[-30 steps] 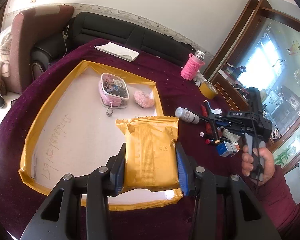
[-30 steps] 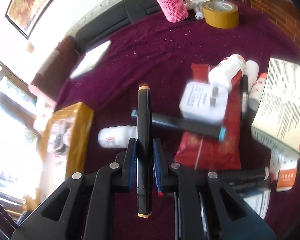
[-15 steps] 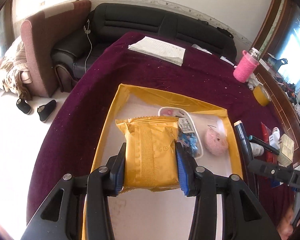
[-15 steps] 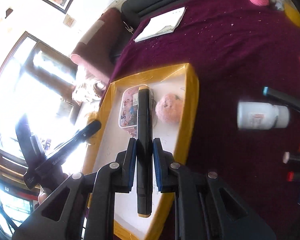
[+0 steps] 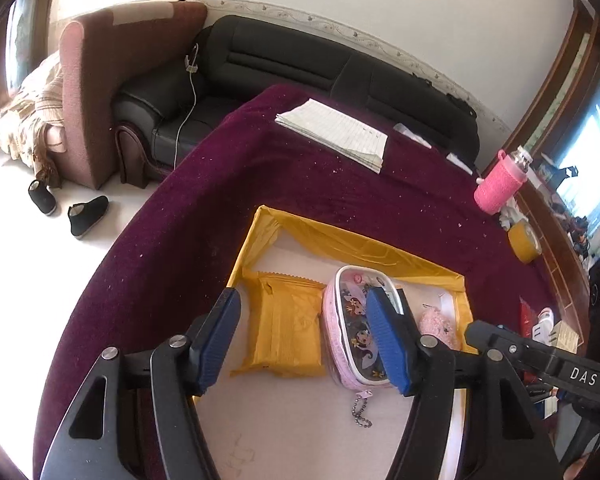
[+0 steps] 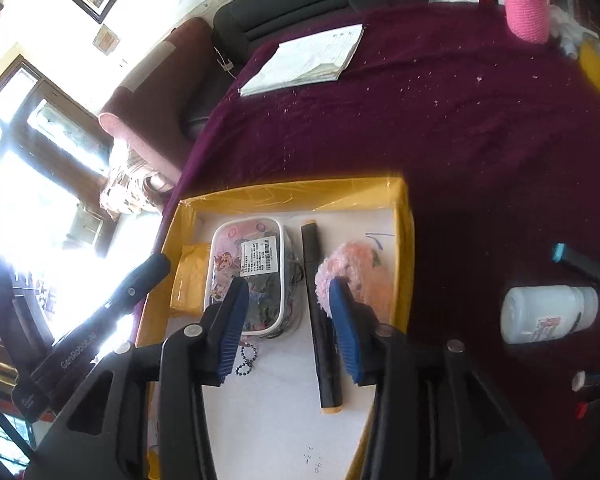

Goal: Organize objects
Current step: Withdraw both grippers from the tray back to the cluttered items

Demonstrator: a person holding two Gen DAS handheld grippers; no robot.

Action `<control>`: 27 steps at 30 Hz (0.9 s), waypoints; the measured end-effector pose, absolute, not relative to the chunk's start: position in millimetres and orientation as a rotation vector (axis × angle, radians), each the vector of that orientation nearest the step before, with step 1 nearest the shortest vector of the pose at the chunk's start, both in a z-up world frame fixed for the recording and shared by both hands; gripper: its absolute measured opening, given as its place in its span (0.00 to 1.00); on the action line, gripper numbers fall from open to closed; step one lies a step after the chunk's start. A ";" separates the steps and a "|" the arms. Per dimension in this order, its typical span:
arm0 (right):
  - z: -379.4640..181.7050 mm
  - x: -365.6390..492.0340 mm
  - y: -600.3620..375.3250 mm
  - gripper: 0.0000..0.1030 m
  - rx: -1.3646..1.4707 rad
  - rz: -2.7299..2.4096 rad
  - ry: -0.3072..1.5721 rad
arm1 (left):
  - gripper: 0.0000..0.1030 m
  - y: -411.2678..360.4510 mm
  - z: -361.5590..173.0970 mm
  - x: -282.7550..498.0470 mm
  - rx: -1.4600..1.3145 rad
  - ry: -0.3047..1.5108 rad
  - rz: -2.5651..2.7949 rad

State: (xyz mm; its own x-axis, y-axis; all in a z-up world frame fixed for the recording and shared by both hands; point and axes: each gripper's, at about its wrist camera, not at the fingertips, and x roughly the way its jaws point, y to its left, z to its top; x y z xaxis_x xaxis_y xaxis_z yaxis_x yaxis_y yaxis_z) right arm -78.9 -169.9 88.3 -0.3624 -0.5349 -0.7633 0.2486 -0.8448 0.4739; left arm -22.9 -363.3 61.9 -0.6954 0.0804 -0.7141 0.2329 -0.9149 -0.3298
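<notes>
Tray [image 5: 452, 276] on purple cloth, holds everything placed | pouch [image 5: 352, 328] mid-tray | packet [image 5: 284, 332] lies left, left gripper [image 5: 304, 340] just released it | marker [image 6: 320, 316] lies loose, right gripper [image 6: 286, 328] spread, empty | risk: withdrawing fingers nudge marker, rolling it.

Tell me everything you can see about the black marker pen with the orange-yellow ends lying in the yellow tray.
The black marker pen is a long slim stick, dark and matte like plastic, with an orange-yellow cap band at each end. It lies flat on the white floor of the yellow-walled tray, lengthwise, between the clear pink cartoon pouch and the pink fluffy ball. The right gripper has just been opening; its blue pads stand clear above the pen, not pressing it.
</notes>
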 end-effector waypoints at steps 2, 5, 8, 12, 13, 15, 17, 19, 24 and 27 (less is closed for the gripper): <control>96.6 -64.9 -158.3 0.43 1.347 -2.253 -0.379 | 0.63 -361.7 58.0 -7.7 1.120 0.681 -2.737; 101.4 -41.0 -138.1 0.45 1.315 -2.276 -0.385 | 0.63 -353.9 44.7 3.1 1.129 0.725 -2.709; 102.9 -21.7 -117.6 0.45 1.301 -2.288 -0.413 | 0.63 -351.7 35.0 9.4 1.177 0.769 -2.651; 113.1 -0.8 -86.7 0.45 1.248 -2.333 -0.419 | 0.63 -347.7 34.9 25.0 1.196 0.757 -2.657; 115.2 4.6 -80.1 0.45 1.233 -2.348 -0.414 | 0.63 -345.6 35.4 29.0 1.201 0.737 -2.664; 120.1 16.7 -65.2 0.46 1.202 -2.386 -0.403 | 0.63 -345.3 37.0 36.9 1.188 0.761 -2.688; 121.6 28.2 -52.7 0.50 1.184 -2.414 -0.397 | 0.63 -347.5 40.3 41.7 1.151 0.795 -2.709; 120.7 39.0 -42.1 0.50 1.166 -2.428 -0.401 | 0.63 -345.6 49.0 45.1 1.110 0.775 -2.738; 123.8 67.7 -20.8 0.50 1.075 -2.533 -0.349 | 0.63 -319.5 90.0 61.8 1.020 0.698 -2.808; 127.9 78.8 -6.7 0.50 1.017 -2.633 -0.328 | 0.63 -290.5 117.6 80.0 0.939 0.643 -2.863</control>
